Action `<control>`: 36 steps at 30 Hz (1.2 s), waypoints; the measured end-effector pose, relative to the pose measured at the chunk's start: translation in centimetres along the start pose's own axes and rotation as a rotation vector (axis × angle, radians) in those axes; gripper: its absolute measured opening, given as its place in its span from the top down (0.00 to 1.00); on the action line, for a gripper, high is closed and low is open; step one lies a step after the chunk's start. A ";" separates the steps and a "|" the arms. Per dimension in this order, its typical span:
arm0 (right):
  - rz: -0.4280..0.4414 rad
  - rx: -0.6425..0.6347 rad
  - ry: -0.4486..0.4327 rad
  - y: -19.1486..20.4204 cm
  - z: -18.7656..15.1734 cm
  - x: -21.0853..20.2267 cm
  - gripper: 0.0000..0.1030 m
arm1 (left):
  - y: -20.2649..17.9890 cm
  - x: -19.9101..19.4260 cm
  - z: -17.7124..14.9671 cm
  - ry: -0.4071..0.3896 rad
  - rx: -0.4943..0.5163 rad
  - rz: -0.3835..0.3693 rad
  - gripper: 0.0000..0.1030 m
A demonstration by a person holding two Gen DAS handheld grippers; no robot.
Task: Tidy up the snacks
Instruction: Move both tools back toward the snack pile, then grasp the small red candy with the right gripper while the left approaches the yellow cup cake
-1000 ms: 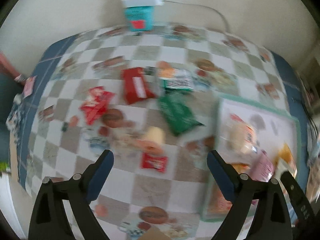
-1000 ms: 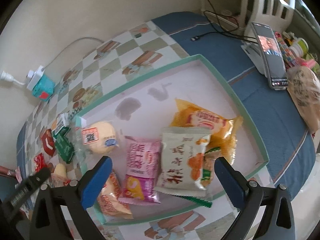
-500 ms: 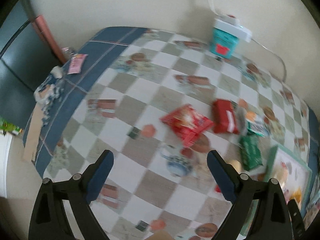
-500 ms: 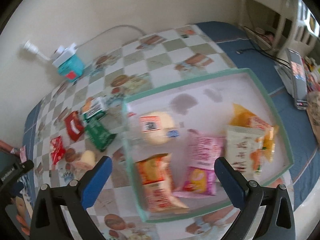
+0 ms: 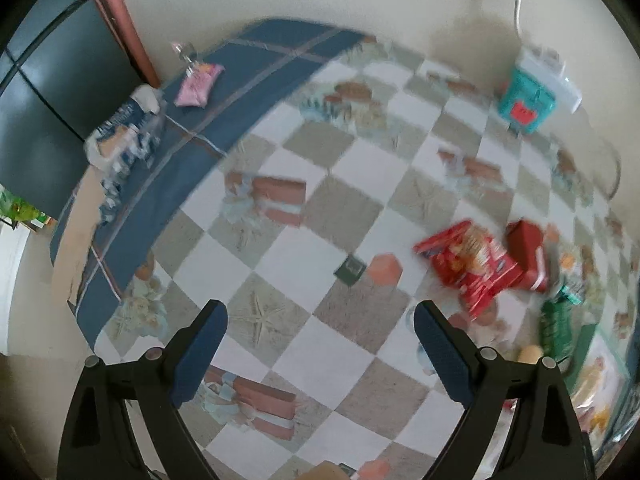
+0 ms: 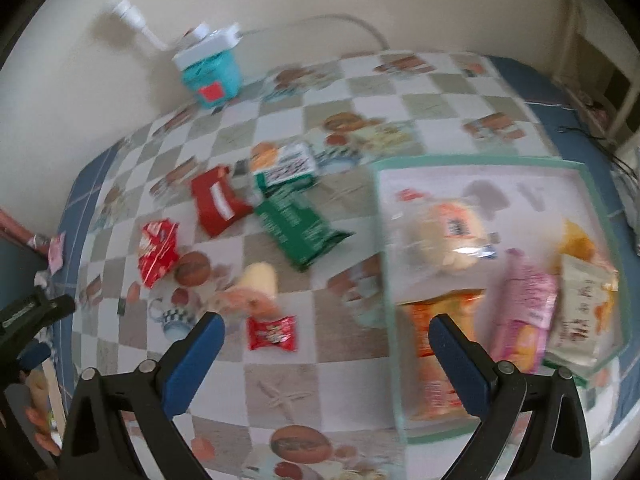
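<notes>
Hovering with fingers spread and holding nothing, both grippers (image 5: 316, 354) (image 6: 326, 354) face checkered cloth (image 5: 360, 216) beside the tray (image 6: 384, 248).

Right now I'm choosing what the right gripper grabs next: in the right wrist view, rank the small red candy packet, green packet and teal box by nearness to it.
From the right gripper:
1. Small red candy packet, just ahead between the fingers.
2. Green packet, mid-table, left of the tray.
3. Teal box, against the back wall.

I see a checkered surface (image 6: 360, 364) carrying a green-rimmed tray (image 6: 472, 160), a dark green packet (image 6: 300, 228), red packets (image 6: 216, 206), a small red candy (image 6: 272, 334) and a teal box (image 6: 212, 76) by the wall.
</notes>
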State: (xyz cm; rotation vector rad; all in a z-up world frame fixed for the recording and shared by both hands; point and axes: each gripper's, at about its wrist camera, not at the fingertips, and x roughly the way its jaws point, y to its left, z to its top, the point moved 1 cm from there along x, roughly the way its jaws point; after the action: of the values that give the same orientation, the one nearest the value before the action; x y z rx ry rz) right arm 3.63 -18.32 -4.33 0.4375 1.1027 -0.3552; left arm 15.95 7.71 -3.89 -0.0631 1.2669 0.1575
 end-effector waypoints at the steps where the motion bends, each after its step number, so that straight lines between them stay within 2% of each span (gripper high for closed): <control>1: 0.001 -0.008 0.011 0.5 -0.2 0.6 0.00 | -0.2 0.7 -0.1 0.020 0.009 -0.001 0.08; 6: -0.022 -0.056 0.040 2.0 -0.9 2.7 0.00 | -1.8 4.2 -1.2 0.111 0.060 0.013 0.08; 9: -0.039 -0.073 0.059 2.4 -1.3 3.9 0.03 | -2.6 5.3 -1.7 0.136 0.081 0.015 0.08; 19: -0.051 -0.145 0.073 4.1 -2.2 6.0 0.25 | -3.6 6.3 -1.9 0.149 0.099 0.011 0.08; 24: -0.064 -0.170 0.073 4.7 -2.8 7.0 0.28 | -3.7 6.6 -1.7 0.151 0.099 0.009 0.08; 26: -0.098 -0.196 0.060 5.1 -2.9 7.1 0.37 | -3.5 6.5 -1.7 0.150 0.100 0.008 0.08; 27: -0.102 -0.204 0.051 5.3 -2.9 7.0 0.44 | -3.5 6.4 -1.7 0.149 0.101 0.007 0.08; 31: -0.101 -0.219 0.042 5.4 -3.0 6.9 0.59 | -3.7 6.0 -1.5 0.143 0.100 0.001 0.08; 36: -0.098 -0.214 0.045 5.0 -2.9 6.7 0.63 | -4.0 4.9 -1.3 0.125 0.105 -0.020 0.08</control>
State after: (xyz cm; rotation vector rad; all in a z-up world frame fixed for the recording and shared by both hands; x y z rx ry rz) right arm 6.53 -12.96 -10.76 0.2037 1.1948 -0.3106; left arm 16.79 4.04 -9.14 0.0046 1.3970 0.0707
